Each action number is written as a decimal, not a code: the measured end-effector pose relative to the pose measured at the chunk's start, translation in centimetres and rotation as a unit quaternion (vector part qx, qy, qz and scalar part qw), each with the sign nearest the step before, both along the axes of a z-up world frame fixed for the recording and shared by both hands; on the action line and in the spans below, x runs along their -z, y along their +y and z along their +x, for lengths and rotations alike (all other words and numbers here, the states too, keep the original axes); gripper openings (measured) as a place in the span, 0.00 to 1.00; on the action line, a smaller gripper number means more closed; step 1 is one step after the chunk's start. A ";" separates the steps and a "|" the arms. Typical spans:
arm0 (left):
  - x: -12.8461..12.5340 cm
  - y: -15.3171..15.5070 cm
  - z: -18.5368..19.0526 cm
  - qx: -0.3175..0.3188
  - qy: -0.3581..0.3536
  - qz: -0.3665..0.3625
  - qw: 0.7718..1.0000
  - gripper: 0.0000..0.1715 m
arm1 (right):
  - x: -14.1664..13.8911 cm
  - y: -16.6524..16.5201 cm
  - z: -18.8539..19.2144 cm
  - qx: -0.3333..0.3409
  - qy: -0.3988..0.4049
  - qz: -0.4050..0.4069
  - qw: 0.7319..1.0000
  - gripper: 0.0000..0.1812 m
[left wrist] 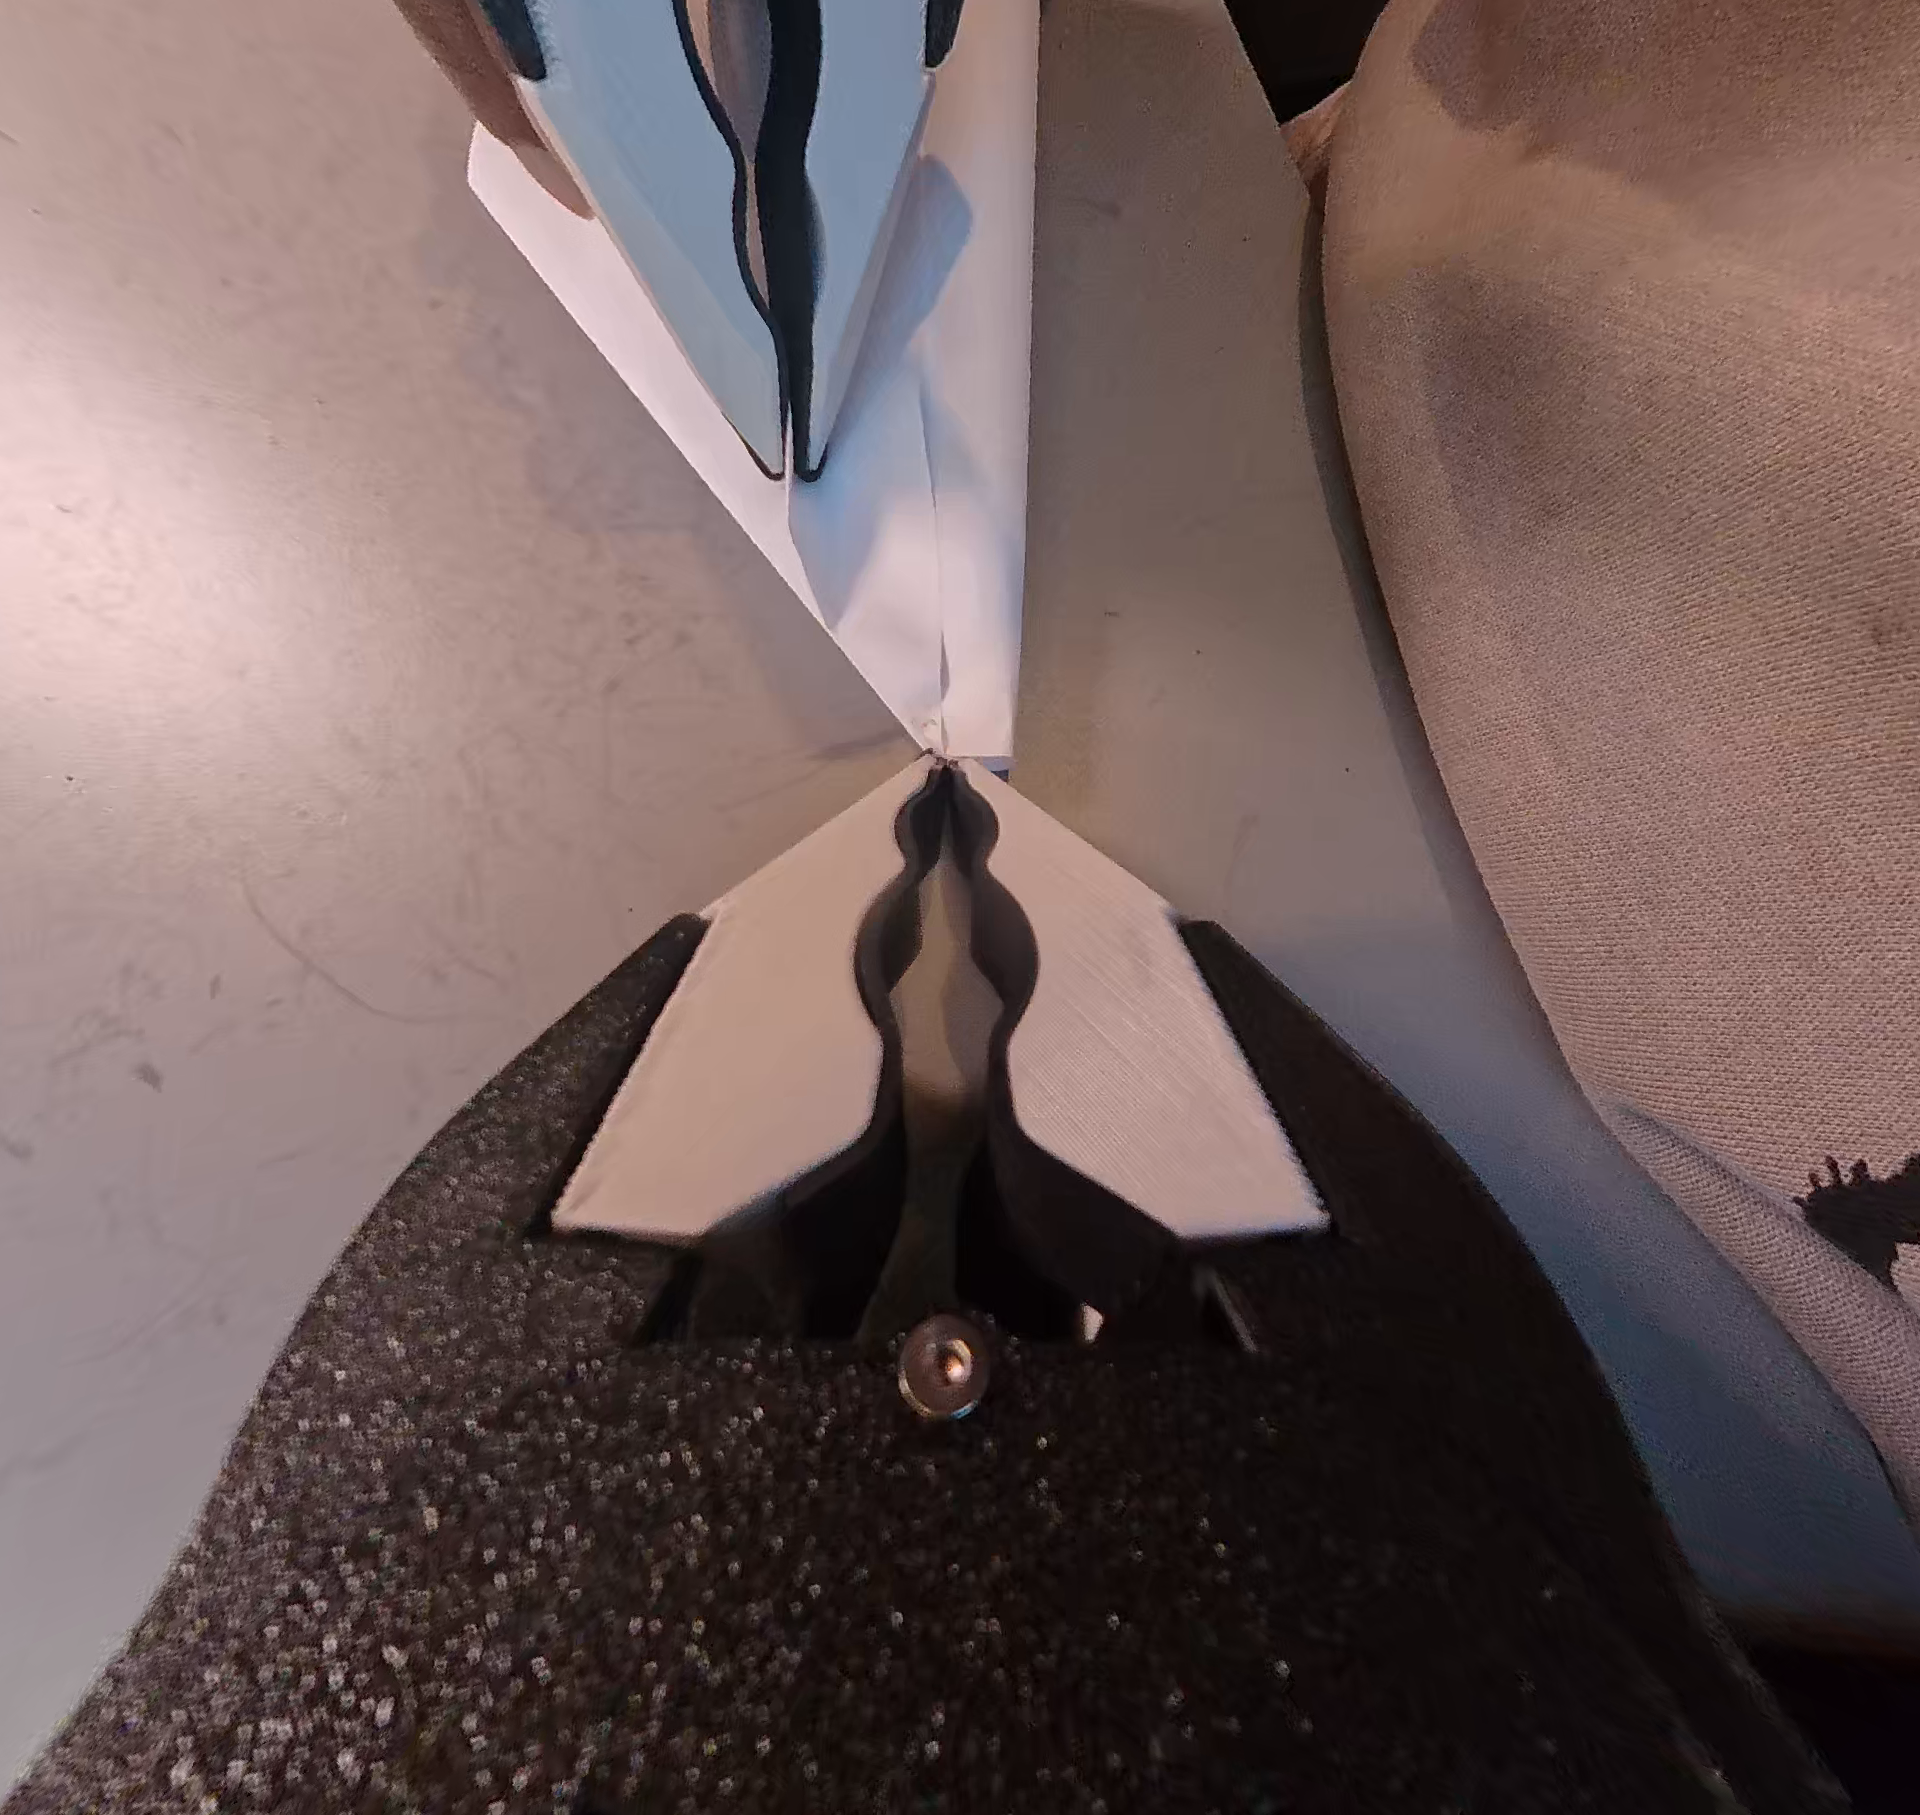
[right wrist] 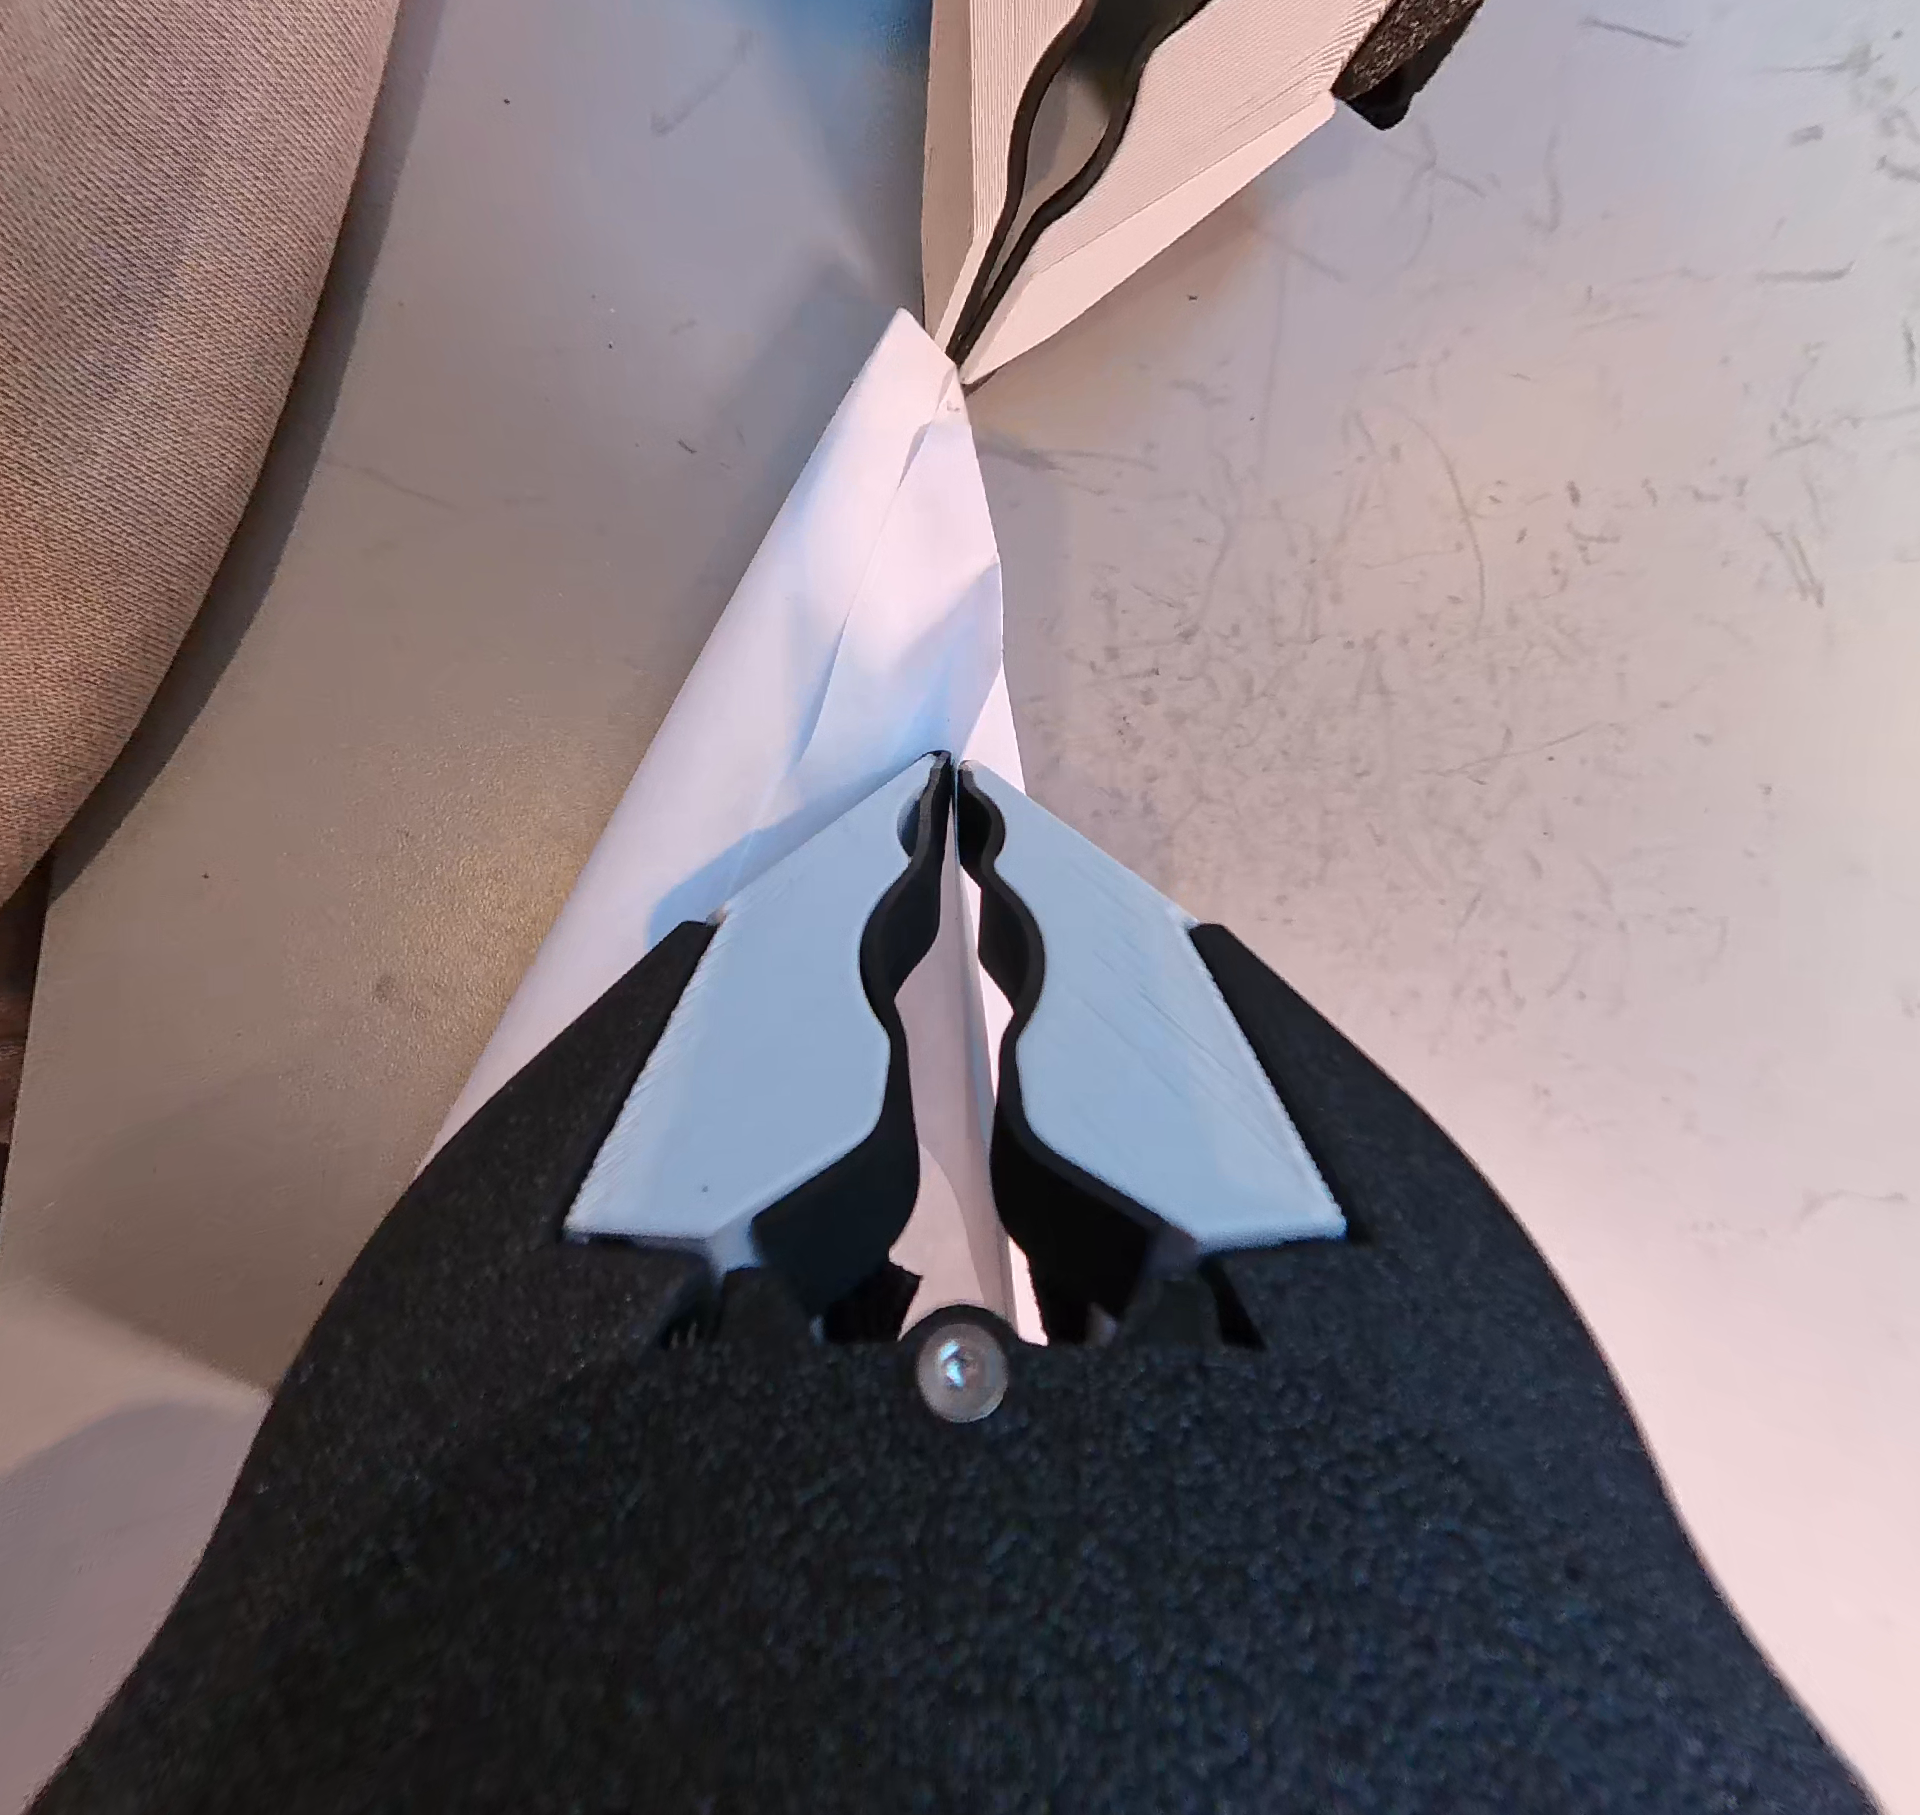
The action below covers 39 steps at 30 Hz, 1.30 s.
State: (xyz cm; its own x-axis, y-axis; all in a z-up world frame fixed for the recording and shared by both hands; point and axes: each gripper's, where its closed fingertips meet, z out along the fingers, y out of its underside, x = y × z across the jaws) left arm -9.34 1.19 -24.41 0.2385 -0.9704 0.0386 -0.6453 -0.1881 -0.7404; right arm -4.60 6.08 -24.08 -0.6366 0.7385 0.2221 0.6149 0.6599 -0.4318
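The left gripper [left wrist: 943, 773] has its fingers pressed together, pinching the pointed tip of a folded white paper [left wrist: 966, 560], which is held above a scuffed pale tabletop [left wrist: 312, 726]. The right gripper [right wrist: 951, 766] is likewise clamped tight on the same paper farther along its body, a creased fold running up between its black-padded fingers [right wrist: 790, 1027]. A person's beige-clothed leg [left wrist: 1610, 622] lies beside the table edge, to the right in the left wrist view.
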 end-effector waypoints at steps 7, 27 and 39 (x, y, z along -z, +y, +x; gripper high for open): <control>0.0 0.0 0.0 0.000 -0.002 -0.004 1.000 0.00 | 0.1 0.2 0.1 0.004 -0.007 0.004 1.000 0.00; -0.6 -1.3 0.8 0.027 0.003 0.025 0.999 0.00 | 0.2 0.2 0.2 0.019 -0.019 -0.010 1.000 0.00; -0.5 -0.7 0.6 -0.028 -0.024 -0.066 0.997 0.00 | 0.2 0.3 0.2 0.016 -0.016 -0.007 1.000 0.00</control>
